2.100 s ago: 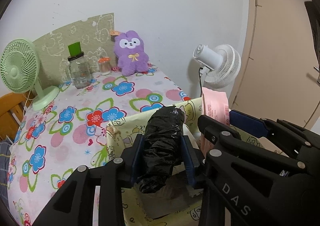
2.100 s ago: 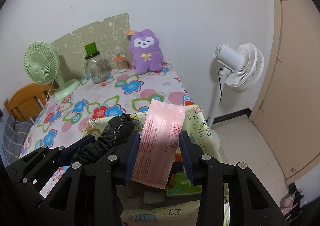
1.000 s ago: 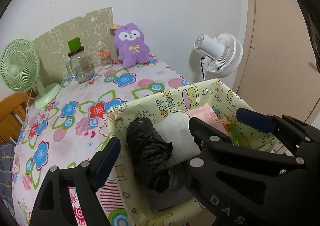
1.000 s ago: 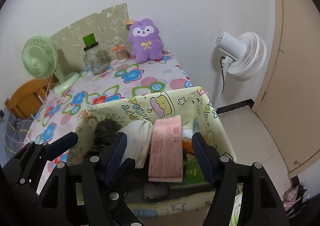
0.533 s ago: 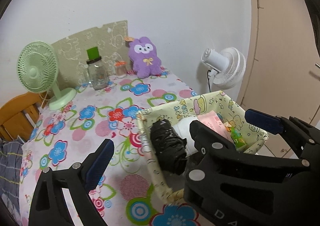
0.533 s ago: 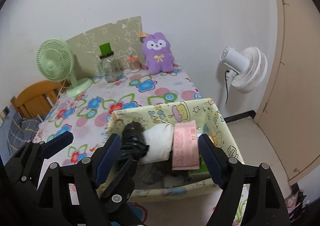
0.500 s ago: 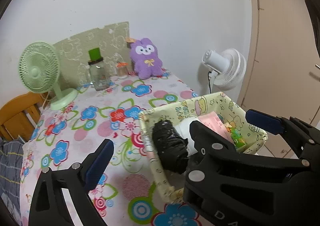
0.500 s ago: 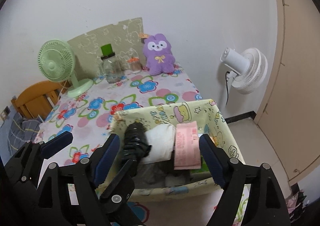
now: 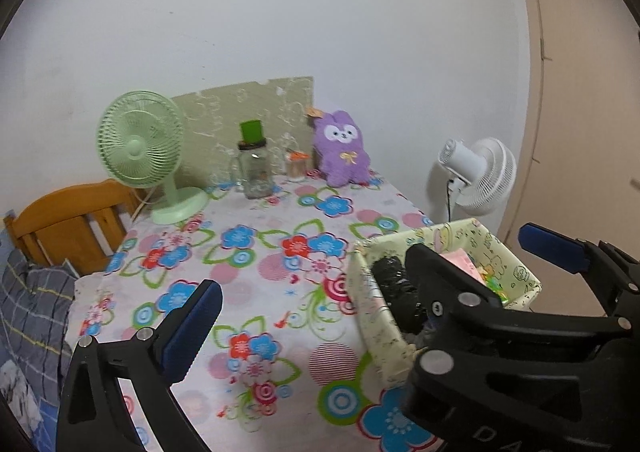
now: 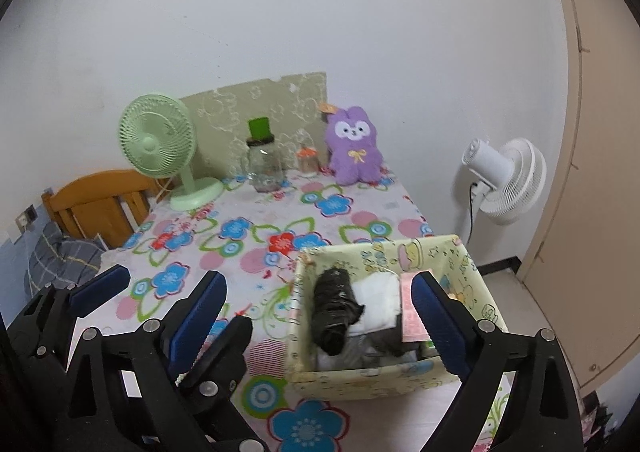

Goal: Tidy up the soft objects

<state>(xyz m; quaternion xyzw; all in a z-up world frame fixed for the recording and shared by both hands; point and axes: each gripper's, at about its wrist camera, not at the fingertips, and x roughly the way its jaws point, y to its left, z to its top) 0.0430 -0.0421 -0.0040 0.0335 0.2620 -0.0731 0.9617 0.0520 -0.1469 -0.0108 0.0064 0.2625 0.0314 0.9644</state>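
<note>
A yellow cartoon-print fabric basket (image 10: 376, 376) stands at the table's near right corner. Inside it lie a black plastic-wrapped roll (image 10: 334, 312), a white soft bundle (image 10: 380, 300) and a pink packet (image 10: 412, 316). My right gripper (image 10: 318, 284) hovers back from the basket, its jaws opening with nothing held. My left gripper (image 9: 308, 304) hangs over the floral cloth left of the basket (image 9: 368, 316), jaws also opening and empty. The black roll (image 9: 394, 284) shows partly behind a black finger. A purple plush (image 10: 354, 150) sits against the far wall.
At the back stand a green desk fan (image 10: 158, 140), a glass jar with a green lid (image 10: 264, 168) and a small orange-lidded jar (image 10: 307, 160). A white floor fan (image 10: 504, 180) stands right of the table. A wooden chair (image 10: 100, 200) and checked cloth (image 10: 60, 256) are at left.
Both grippers let go of the black roll and the pink packet, which now lie in the basket. Both opened wider and drew back and up from the basket.
</note>
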